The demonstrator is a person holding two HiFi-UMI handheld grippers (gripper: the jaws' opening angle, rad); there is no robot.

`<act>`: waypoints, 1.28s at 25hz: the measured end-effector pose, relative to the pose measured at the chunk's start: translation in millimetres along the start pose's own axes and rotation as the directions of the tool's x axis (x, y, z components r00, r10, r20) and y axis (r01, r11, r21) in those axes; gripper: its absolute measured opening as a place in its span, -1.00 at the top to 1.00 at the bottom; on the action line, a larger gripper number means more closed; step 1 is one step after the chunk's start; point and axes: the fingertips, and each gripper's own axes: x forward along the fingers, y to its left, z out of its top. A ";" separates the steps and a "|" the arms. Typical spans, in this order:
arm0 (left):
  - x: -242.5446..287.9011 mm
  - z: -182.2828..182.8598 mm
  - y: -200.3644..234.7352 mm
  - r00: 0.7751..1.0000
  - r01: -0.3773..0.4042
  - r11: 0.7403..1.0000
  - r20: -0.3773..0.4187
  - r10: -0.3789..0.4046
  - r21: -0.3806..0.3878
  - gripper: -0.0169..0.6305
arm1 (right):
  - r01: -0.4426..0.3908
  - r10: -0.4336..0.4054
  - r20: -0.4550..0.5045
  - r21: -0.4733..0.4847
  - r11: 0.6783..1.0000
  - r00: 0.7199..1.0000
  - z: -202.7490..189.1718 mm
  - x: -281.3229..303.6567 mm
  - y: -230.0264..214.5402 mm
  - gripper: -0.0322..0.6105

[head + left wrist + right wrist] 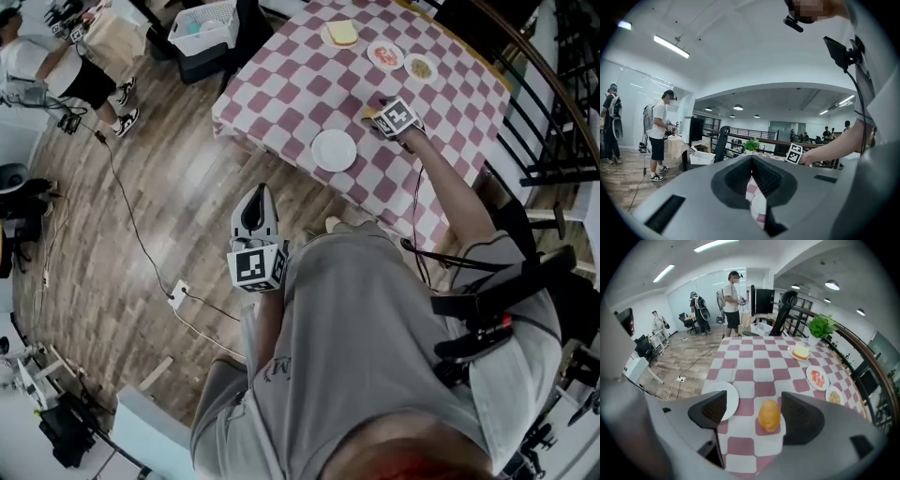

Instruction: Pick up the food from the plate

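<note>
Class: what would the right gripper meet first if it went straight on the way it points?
Probably the round orange food on the checked tablecloth, in line between its open jaws; depth is unclear.

shirt (375, 319): grey, short sleeves | left gripper (260, 192): grey shell, black-white marker cube (258, 267) | harness strap (506, 284): black

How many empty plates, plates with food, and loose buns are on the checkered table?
Empty plates: 1
Plates with food: 3
Loose buns: 1
Total: 5
</note>
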 end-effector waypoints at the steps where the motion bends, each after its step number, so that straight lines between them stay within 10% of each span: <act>1: 4.3 -0.2 -2.0 1.000 0.015 1.000 0.001 -0.015 0.000 0.92 | -0.007 0.007 0.029 -0.005 1.000 1.000 10.3 -11.6 8.2 -0.19; 14: 77.9 22.2 -71.0 0.954 0.295 0.955 0.047 -0.297 0.040 0.92 | -0.128 0.080 0.480 0.069 0.989 0.874 94.1 -204.7 123.3 -0.13; 25: 86.1 60.9 -85.3 0.932 0.339 0.936 0.100 -0.348 0.098 0.92 | -0.070 -0.142 0.778 0.232 0.970 0.612 100.3 -310.7 121.8 0.72; 32: 87.0 79.6 -84.2 0.931 0.337 0.929 0.090 -0.353 0.154 0.92 | -0.003 -0.213 0.765 0.271 0.963 0.608 86.1 -316.0 114.1 0.85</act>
